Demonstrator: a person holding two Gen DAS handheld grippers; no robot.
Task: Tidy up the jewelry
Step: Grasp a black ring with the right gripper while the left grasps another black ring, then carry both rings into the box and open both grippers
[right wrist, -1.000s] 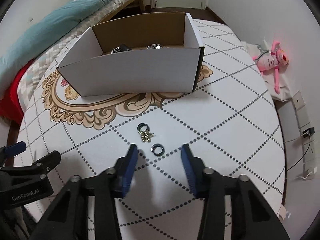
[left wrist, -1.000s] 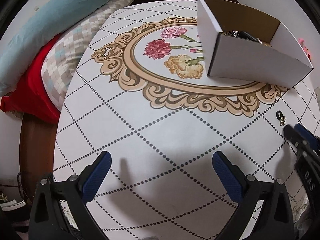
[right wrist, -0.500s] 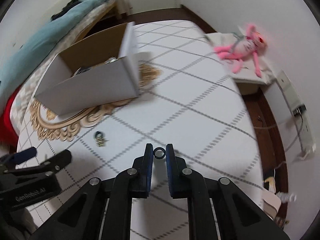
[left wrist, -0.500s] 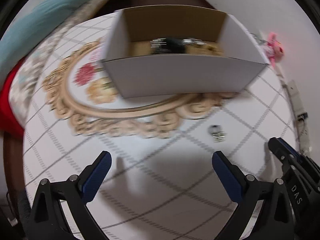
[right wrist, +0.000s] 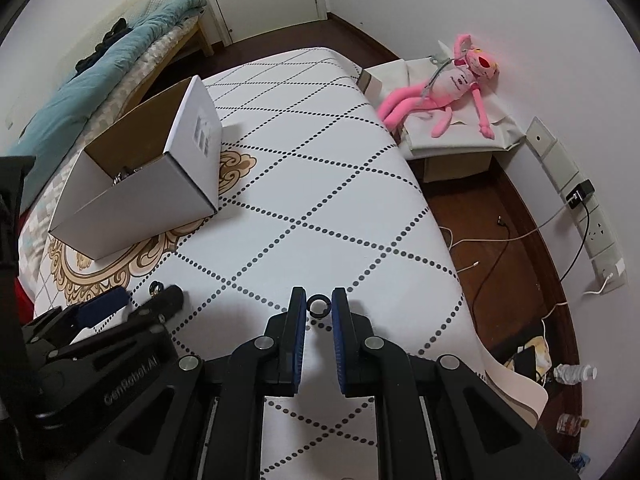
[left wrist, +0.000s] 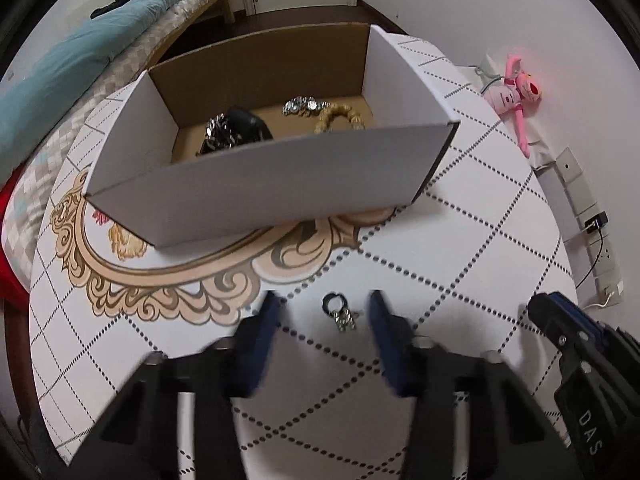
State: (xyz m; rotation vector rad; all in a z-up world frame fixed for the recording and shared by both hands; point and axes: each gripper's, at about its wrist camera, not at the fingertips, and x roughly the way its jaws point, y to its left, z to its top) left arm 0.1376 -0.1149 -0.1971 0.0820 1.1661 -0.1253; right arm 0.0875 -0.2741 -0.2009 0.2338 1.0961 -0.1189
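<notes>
A white cardboard box [left wrist: 280, 184] stands on the patterned table [left wrist: 460, 220] and holds several jewelry pieces [left wrist: 304, 108]. It also shows in the right wrist view [right wrist: 132, 196]. A dark ring with a small gold charm [left wrist: 338, 310] lies on the table in front of the box. My left gripper [left wrist: 324, 312] is open, with its fingers on either side of this piece. My right gripper [right wrist: 319, 305] is shut on a small dark ring [right wrist: 319, 306] and holds it above the table's right part.
A pink plush toy [right wrist: 452, 84] lies on a low stand beyond the table's right edge. Cables and a wall socket strip [right wrist: 596, 232] are on the floor and wall at right. A bed with a teal blanket [left wrist: 80, 52] is at left.
My left gripper swung toward the box and down over the ring with the charm, and its jaws narrowed. My right gripper closed on the small dark ring and lifted it rightward.
</notes>
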